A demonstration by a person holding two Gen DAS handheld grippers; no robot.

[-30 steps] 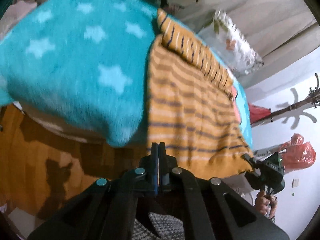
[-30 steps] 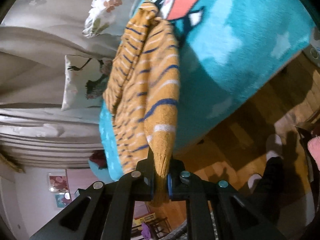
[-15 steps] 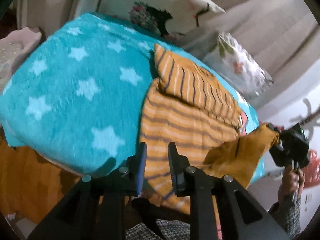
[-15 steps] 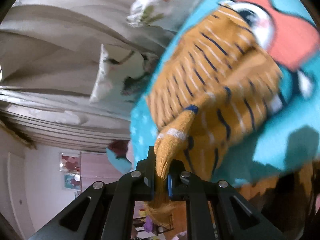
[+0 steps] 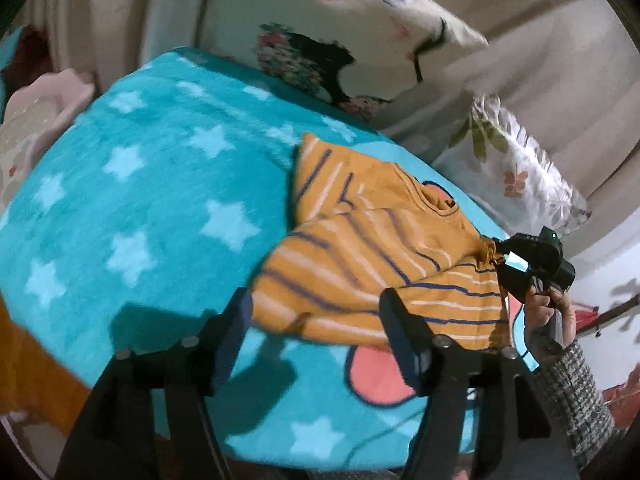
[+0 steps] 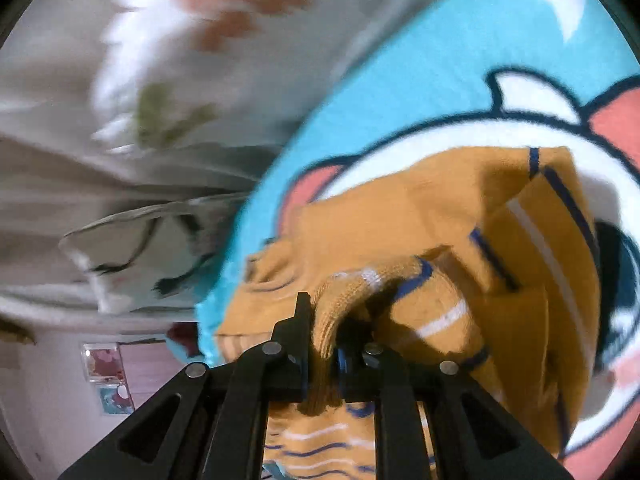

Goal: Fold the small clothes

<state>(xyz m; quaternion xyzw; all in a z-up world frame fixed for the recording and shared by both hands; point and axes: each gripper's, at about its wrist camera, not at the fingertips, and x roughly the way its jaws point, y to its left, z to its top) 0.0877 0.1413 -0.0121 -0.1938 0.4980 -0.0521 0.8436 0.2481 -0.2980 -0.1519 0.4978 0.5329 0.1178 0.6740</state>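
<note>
Striped knit top on a fleecy star blanket

The mustard top [image 5: 372,264] lies half-folded on the teal blanket [image 5: 140,216]. Left gripper [image 5: 316,316] hovers at its near hem, jaws opening and empty; right gripper [image 6: 324,336], jaws easing open, pinches the ribbed cuff.

Dim indoor light, colours oversaturated. Heavy fisheye bend, black vignette at corners in both views. Right wrist view strongly motion-blurred, worst on pillow [image 6: 192,92] upper left. Left wrist view mildly soft; hand-held gripper shadow [image 5: 160,320] on blanket [image 5: 140,200].
</note>
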